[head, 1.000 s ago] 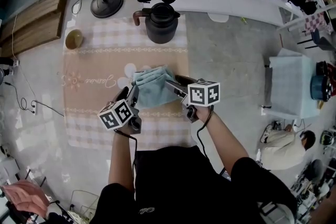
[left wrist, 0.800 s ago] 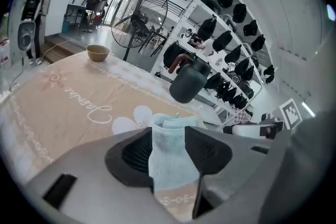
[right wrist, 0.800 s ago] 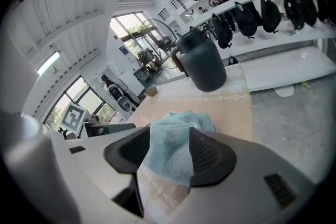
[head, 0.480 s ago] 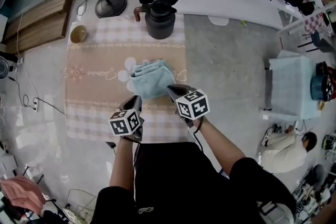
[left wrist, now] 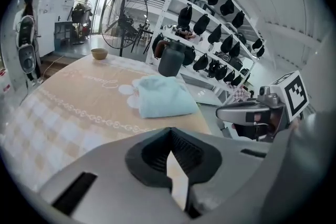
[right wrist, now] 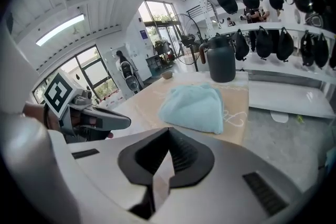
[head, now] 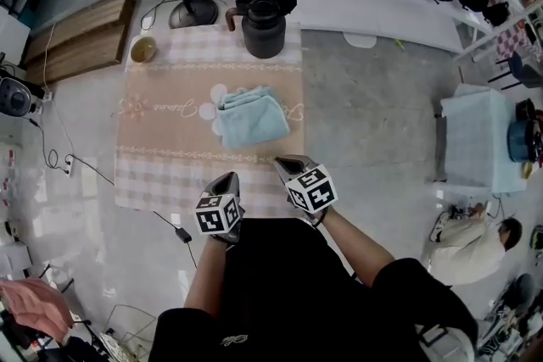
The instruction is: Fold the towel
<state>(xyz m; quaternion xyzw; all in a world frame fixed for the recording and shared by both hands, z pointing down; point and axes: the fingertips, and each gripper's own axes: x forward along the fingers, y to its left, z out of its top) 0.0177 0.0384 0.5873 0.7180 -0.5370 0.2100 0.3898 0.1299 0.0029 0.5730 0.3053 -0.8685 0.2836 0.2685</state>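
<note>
The mat bears a cursive word, possibly "Jasmine"; nothing else reads.

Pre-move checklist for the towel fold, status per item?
1. Towel folded, lying on the mat: ok.
2. Left hand-held gripper: jaws just closed, shut, nothing between them: ok.
3. Right hand-held gripper: jaws just closed, shut, empty: ok.
4. Both grippers apart from the towel: ok.
5. Kettle upright, apart from the towel: ok.
6. Fold edges neatly aligned: cannot tell.
</note>
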